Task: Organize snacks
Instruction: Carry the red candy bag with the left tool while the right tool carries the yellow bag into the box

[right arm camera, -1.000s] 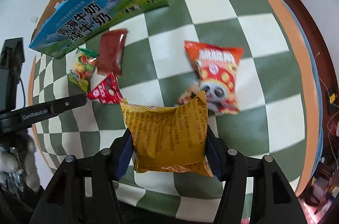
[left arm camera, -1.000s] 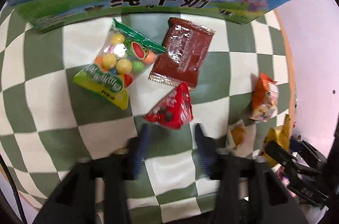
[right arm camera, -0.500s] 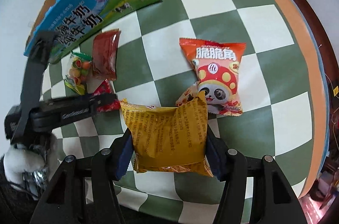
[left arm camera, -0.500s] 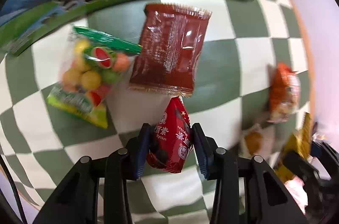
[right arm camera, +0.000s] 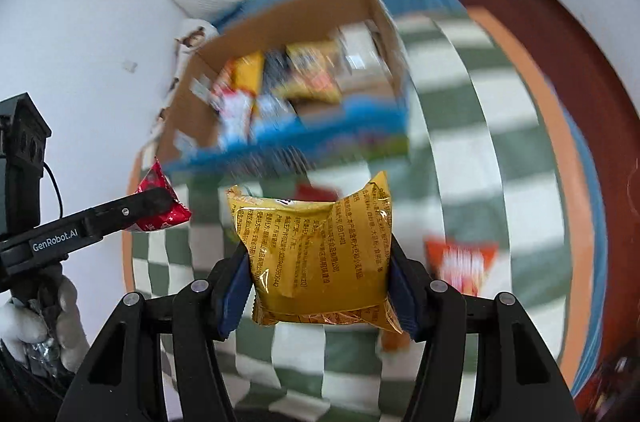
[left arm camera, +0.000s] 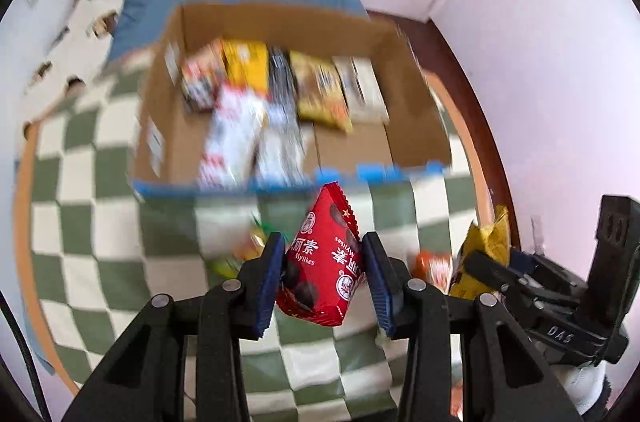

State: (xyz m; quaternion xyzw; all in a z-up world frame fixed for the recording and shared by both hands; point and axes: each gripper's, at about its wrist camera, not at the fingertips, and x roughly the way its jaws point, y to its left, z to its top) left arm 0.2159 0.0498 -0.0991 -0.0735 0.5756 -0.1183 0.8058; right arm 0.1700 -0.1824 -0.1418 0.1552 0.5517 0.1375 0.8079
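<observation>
Snacks fill both tongs at this moment. Left tongs are pinching a red triangular snack packet, its blue pads pressed against the packet's two sides, with the printed point of the pack sticking up above the fingertips. From the right wrist view the same red packet shows at the far left, held clear above the checked cloth by the black finger marked GenRobot.AI, with a white-gloved hand gripping the handle below it.

Right tongs are clamped on a yellow snack bag, printed side facing the camera, the bag bulging between the blue pads and raised above the bench. In the left wrist view this yellow bag shows at the right edge, beside the black body of the other tool.

Beyond both packets stands an open cardboard box with a blue outer face, resting on the green-and-white checked tablecloth that covers the bench. Inside it lie several blurred snack packs in yellow, red, white and dark wrappers. An orange-red snack bag lies on the cloth to the right of the yellow bag, and a smaller bright packet, too blurred to read, lies on the cloth just behind the left tongs.
</observation>
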